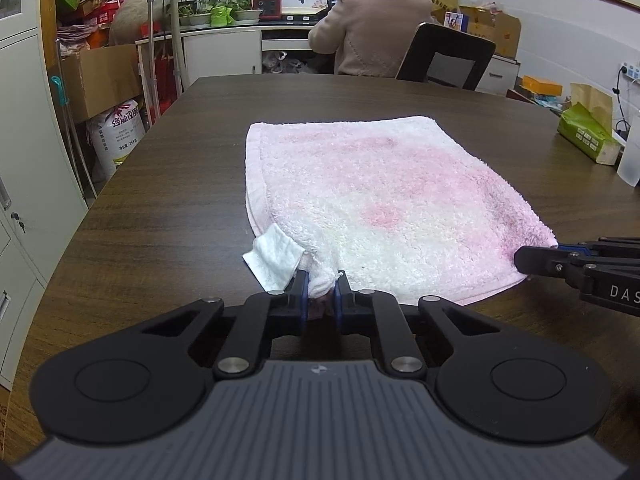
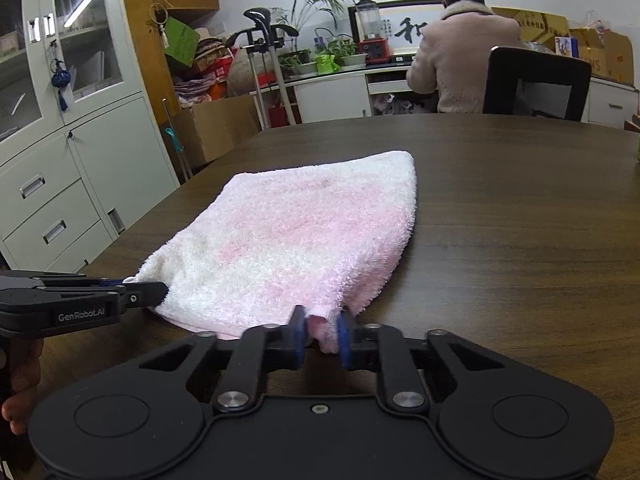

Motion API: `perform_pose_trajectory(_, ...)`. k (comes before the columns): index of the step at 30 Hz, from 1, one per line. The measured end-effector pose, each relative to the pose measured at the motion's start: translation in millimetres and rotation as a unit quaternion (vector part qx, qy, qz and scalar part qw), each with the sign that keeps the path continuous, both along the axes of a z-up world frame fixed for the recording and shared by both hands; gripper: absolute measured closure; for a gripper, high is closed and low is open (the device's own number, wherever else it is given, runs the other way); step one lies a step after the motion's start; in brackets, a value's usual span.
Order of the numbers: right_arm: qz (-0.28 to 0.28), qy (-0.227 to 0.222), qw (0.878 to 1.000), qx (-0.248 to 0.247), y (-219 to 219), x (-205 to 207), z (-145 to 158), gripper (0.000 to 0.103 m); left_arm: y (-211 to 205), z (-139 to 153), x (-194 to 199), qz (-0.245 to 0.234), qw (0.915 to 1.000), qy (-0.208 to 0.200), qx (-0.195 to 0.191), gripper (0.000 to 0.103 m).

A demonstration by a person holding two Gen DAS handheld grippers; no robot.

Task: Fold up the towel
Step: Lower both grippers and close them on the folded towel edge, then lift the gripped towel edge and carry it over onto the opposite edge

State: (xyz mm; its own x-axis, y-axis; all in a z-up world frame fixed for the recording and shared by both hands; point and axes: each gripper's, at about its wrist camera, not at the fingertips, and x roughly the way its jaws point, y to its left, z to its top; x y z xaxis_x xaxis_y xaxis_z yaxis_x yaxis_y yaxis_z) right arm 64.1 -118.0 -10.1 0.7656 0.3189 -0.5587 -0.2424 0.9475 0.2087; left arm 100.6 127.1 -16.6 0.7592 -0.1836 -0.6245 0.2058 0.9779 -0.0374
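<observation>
A pink and white fluffy towel (image 1: 372, 200) lies folded over on the dark wooden table (image 1: 168, 184); it also shows in the right wrist view (image 2: 288, 236). My left gripper (image 1: 322, 286) is shut on the towel's near left corner, next to a white label tag (image 1: 274, 258). My right gripper (image 2: 323, 330) is shut on the towel's near right corner. The right gripper shows at the right edge of the left wrist view (image 1: 536, 260), and the left gripper shows at the left of the right wrist view (image 2: 152, 294). Both corners sit low, near the tabletop.
A person in a beige coat (image 1: 372, 24) sits at a desk behind the table, with a black chair (image 1: 448, 58). A green tissue pack (image 1: 588, 136) stands on the table's right side. Cabinets (image 2: 60, 160) and boxes stand to the left.
</observation>
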Motion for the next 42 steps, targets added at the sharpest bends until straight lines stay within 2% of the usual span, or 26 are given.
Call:
perform_pose_trajectory(4, 0.005, 0.007, 1.0, 0.002, -1, 3, -1, 0.095, 0, 0, 0, -0.006, 1.0, 0.0, 0.001, 0.094)
perform_pose_trajectory(14, 0.002, -0.022, 1.0, -0.005, 0, -2, 13, 0.095, -3, 12, -1, -0.005, 0.9998, -0.017, -0.002, 0.095)
perform_pose_trajectory(23, 0.003, -0.063, 0.998, -0.004, -4, 3, 46, 0.095, -8, 51, 7, -0.008, 0.9982, -0.059, 0.003, 0.095)
perform_pose_trajectory(28, 0.008, -0.079, 0.997, 0.007, -9, 17, 71, 0.095, -5, 81, 32, -0.005, 0.9975, -0.069, -0.011, 0.095)
perform_pose_trajectory(31, 0.007, -0.084, 0.996, 0.012, -13, 35, 84, 0.095, -6, 91, 57, -0.003, 0.998, -0.062, -0.015, 0.095)
perform_pose_trajectory(35, 0.004, -0.067, 0.997, 0.036, -21, 67, 92, 0.095, -6, 92, 99, 0.007, 0.9992, -0.029, -0.027, 0.095)
perform_pose_trajectory(42, -0.012, 0.006, 0.996, 0.086, -38, 141, 79, 0.095, -3, 81, 161, 0.037, 0.9983, 0.025, -0.037, 0.095)
